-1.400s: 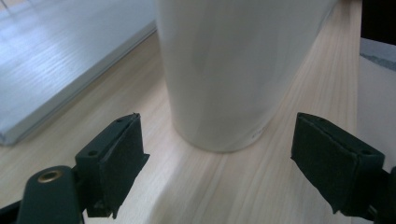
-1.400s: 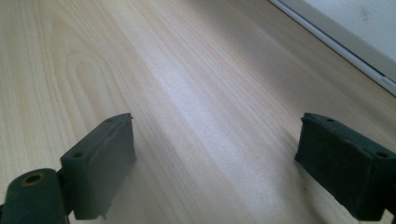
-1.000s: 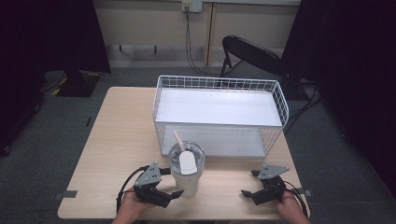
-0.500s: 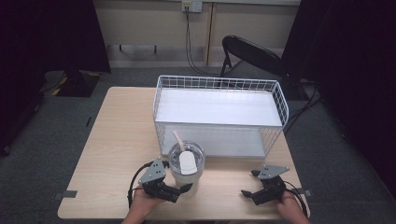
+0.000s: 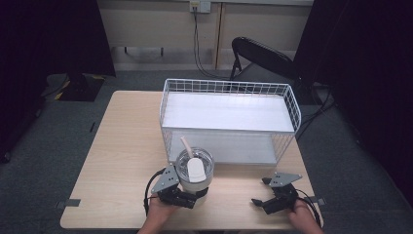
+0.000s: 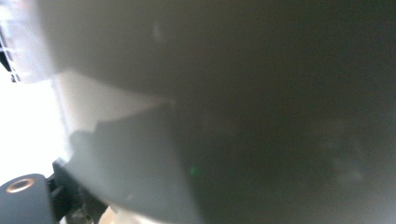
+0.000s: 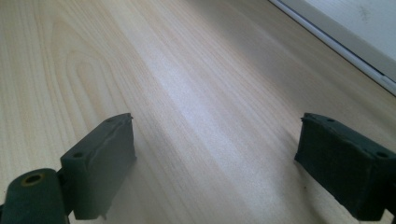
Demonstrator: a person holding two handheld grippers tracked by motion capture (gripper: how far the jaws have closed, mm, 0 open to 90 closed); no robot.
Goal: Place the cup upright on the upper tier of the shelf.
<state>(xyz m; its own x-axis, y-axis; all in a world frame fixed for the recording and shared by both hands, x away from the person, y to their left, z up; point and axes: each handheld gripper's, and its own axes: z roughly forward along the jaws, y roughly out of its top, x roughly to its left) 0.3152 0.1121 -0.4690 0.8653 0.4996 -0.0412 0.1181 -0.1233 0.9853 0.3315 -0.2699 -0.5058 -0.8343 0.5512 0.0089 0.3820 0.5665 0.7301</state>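
Your left gripper is right up against the clear lidded tumbler with a white straw; its own view is blurred grey, so I cannot tell whether the jaws clamp it. The tumbler stands just before the white wire basket's front edge. Your right gripper rests jaws spread wide on bare light wooden table, near the front edge.

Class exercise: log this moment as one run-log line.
left gripper: at tumbler, grip unclear | right gripper: open, over table | wire basket: behind tumbler
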